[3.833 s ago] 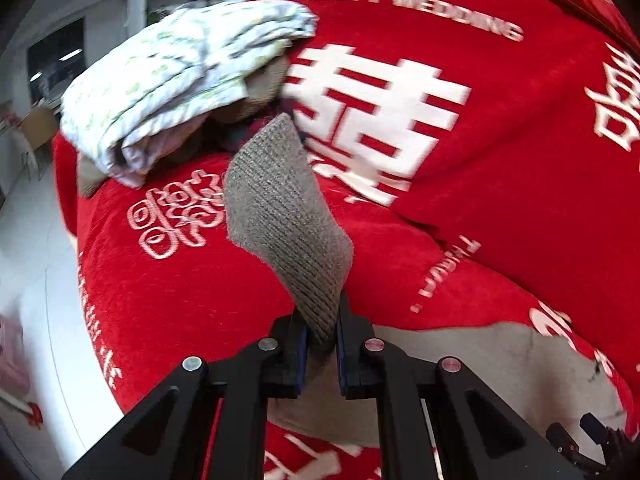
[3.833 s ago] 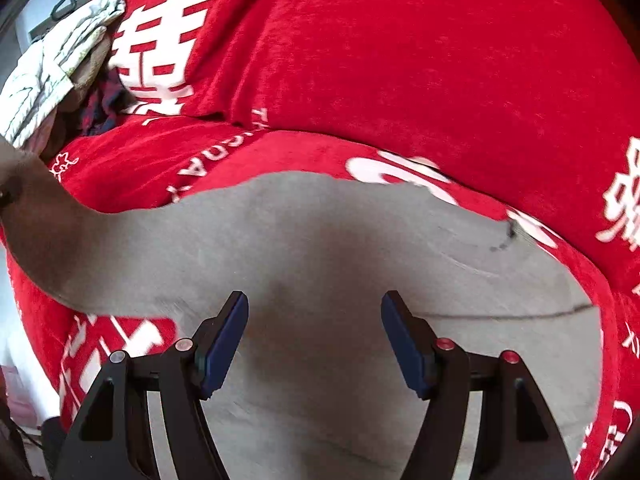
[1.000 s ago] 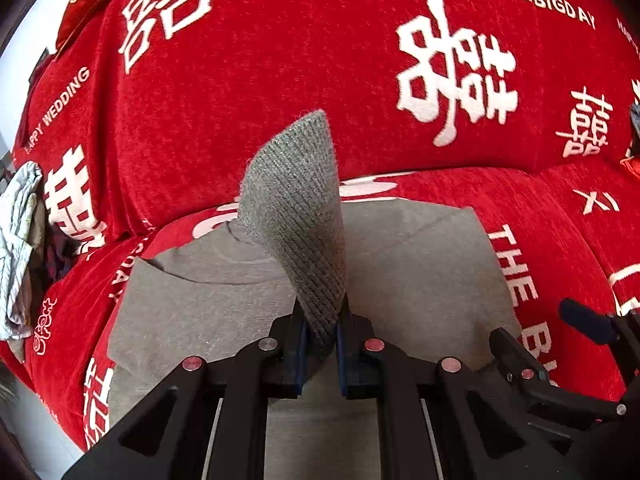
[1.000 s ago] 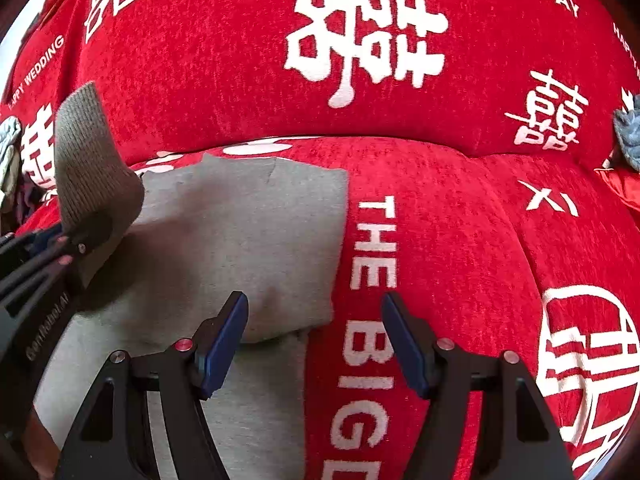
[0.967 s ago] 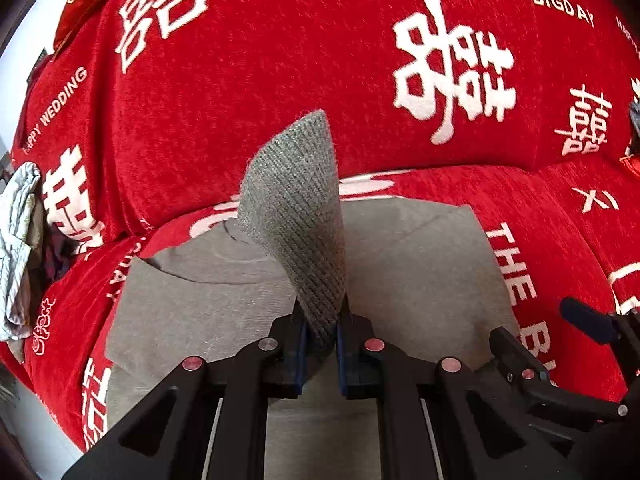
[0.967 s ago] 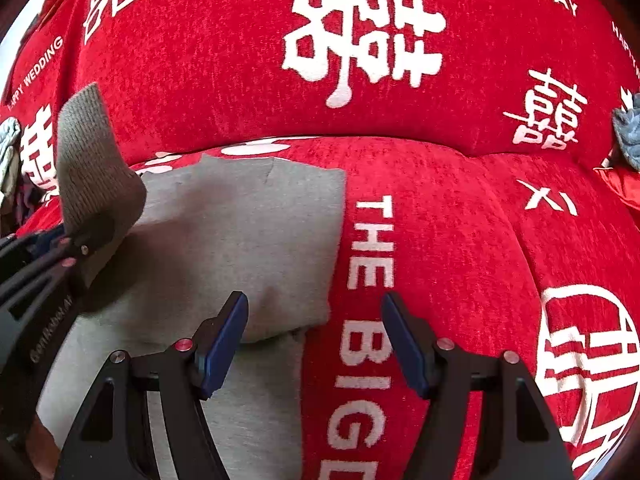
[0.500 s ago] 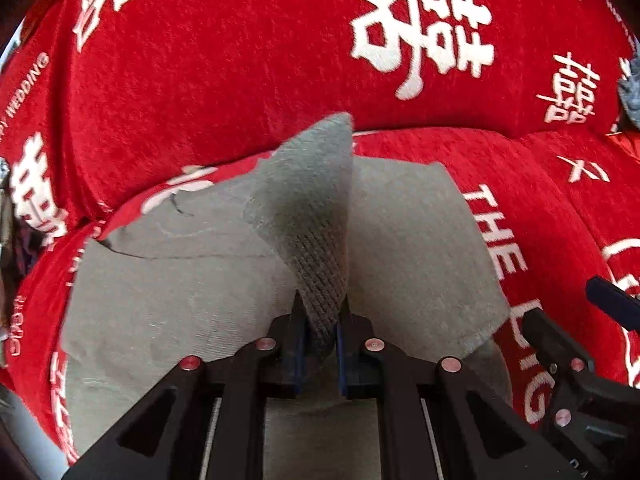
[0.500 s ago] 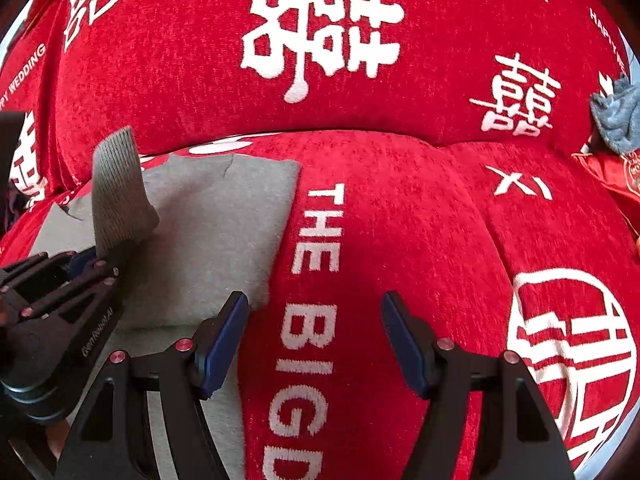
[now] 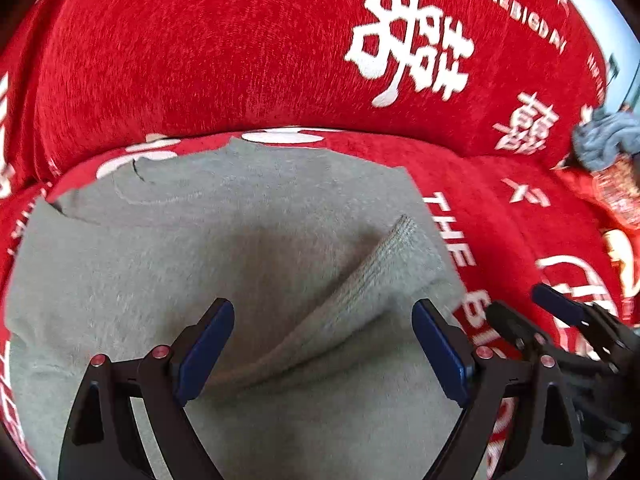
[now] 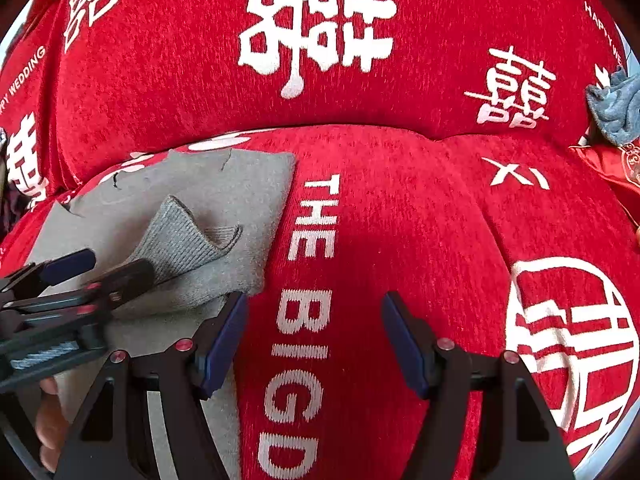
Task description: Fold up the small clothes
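A small grey sweatshirt (image 9: 208, 240) lies flat on the red sofa seat; it also shows in the right wrist view (image 10: 224, 184). Its ribbed cuff (image 9: 376, 268) lies folded across the body, loose between the jaws of my left gripper (image 9: 322, 340), which is open. The cuff shows in the right wrist view (image 10: 180, 240) next to the left gripper (image 10: 100, 266). My right gripper (image 10: 314, 332) is open and empty, over the bare red cover just right of the sweatshirt's edge.
The red sofa cover (image 10: 400, 220) with white lettering spans seat and backrest (image 9: 200, 60). A blue-grey cloth (image 10: 616, 104) and a red item (image 10: 616, 168) lie at the far right; the cloth also shows in the left wrist view (image 9: 604, 140).
My left gripper has opened and let go of the cuff, which has dropped onto the sweatshirt. Both grippers have drifted slightly right.
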`<state>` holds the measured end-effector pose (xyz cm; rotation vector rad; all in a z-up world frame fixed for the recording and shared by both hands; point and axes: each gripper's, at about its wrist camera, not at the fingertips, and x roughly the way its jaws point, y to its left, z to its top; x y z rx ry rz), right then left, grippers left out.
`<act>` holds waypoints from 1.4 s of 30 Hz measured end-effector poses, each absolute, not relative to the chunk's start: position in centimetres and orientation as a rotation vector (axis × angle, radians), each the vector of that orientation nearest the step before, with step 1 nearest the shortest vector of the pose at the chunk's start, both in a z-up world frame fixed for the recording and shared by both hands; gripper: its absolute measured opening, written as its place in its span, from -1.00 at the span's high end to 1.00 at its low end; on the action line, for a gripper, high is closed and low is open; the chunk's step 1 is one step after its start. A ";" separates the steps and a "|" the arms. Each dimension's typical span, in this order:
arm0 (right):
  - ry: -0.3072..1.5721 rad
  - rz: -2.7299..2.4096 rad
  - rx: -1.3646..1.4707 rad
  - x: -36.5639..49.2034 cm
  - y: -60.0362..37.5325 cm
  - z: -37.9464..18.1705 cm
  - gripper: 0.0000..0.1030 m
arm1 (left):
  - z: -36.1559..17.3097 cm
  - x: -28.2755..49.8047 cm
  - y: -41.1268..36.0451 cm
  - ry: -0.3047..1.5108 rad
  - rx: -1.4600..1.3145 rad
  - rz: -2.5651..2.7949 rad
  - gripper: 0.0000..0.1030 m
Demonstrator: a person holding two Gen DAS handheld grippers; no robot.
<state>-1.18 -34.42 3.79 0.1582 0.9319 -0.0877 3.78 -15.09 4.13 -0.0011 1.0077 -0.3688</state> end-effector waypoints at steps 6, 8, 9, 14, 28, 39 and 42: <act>0.906 0.062 0.361 -0.7 -34.3 5.2 -0.41 | 5.2 4.2 -10.3 0.965 -0.053 -0.299 -0.77; 0.910 0.159 0.459 0.2 -33.6 5.4 -0.41 | 4.7 5.0 -9.1 0.976 -0.037 -0.242 -0.77; 0.917 0.189 0.492 0.6 -33.3 5.3 -0.41 | 4.3 5.2 -8.7 0.987 -0.037 -0.219 -0.77; 1.002 0.209 0.545 3.6 -30.9 3.6 -0.41 | 2.1 5.5 -7.7 1.036 -0.021 -0.185 -0.77; 0.849 0.231 0.367 6.6 -27.9 5.2 0.74 | 2.1 6.3 -8.4 0.998 0.019 -0.183 -0.77; 0.822 -0.020 0.312 2.8 -31.9 5.4 0.14 | 1.8 5.6 -8.2 0.995 0.036 -0.195 -0.77; 0.800 0.037 0.202 3.4 -28.7 6.9 -0.11 | 1.6 6.2 -8.3 1.011 0.013 -0.187 -0.77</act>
